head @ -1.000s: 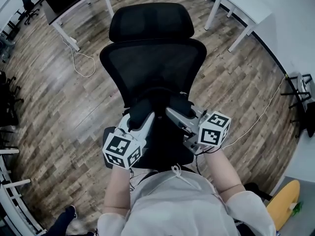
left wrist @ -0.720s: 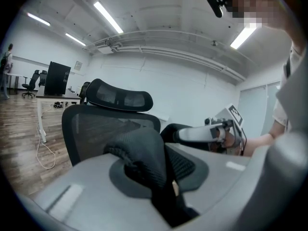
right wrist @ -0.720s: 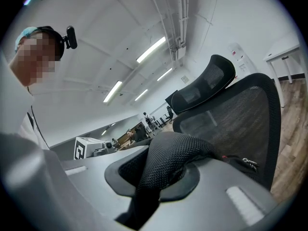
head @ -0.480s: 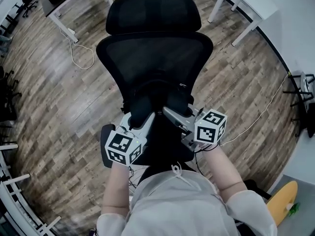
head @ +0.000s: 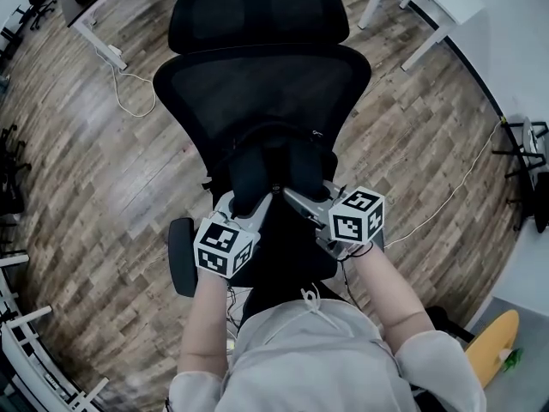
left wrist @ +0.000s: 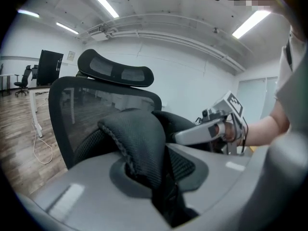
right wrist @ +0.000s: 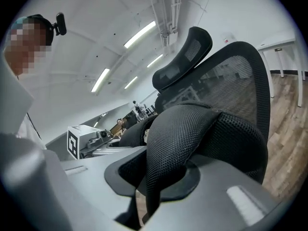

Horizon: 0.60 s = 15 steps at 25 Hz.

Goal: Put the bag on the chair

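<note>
Two grips: left gripper (head: 254, 204) and right gripper (head: 296, 197), fingers (left wrist: 82, 177) nearly closed, each pinching one padded mesh strap (right wrist: 183, 134).
Bag (head: 287, 166): hangs between them, low over the chair (head: 257, 84) seat; contact unclear.
Handling: soft, floppy, likely light; the straps are the best hold.

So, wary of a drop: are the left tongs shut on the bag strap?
Shut on it: the left tongs pinch the padded mesh bag strap, which runs down between both jaws.

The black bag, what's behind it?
Behind the bag stand the office chair's mesh backrest and headrest. The bag covers the backrest's lower middle, and what lies under the bag cannot be seen.
</note>
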{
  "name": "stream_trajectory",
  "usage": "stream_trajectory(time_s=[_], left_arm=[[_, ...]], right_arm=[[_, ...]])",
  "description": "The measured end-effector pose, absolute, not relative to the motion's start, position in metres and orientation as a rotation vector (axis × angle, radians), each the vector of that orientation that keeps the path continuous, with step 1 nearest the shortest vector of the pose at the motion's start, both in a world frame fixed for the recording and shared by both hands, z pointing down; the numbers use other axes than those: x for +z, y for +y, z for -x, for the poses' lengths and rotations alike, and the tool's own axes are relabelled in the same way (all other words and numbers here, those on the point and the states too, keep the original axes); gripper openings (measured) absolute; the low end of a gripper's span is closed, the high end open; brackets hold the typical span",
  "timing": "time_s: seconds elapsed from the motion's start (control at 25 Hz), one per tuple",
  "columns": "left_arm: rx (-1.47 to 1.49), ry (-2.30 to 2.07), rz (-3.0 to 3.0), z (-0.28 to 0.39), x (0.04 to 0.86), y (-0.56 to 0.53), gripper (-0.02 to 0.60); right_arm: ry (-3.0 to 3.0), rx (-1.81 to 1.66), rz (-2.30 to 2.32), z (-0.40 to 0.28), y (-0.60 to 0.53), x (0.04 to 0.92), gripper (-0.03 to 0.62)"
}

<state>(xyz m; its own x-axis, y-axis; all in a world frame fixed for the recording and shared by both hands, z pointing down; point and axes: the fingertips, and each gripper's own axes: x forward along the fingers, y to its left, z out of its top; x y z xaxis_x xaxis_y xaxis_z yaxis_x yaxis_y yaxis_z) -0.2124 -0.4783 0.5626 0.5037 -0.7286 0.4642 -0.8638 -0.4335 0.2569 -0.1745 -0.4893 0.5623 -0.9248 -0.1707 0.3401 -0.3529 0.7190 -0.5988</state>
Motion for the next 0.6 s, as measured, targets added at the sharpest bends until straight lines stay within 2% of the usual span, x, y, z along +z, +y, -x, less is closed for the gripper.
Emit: stream_trajectory(time_s=[0.6], left_arm=[[0.467, -1.308, -2.176, 0.220, 0.666, -0.486, 0.077]], right_arm=[[-2.445, 1.038, -0.634, 0.154, -0.513, 0.672, 0.067]])
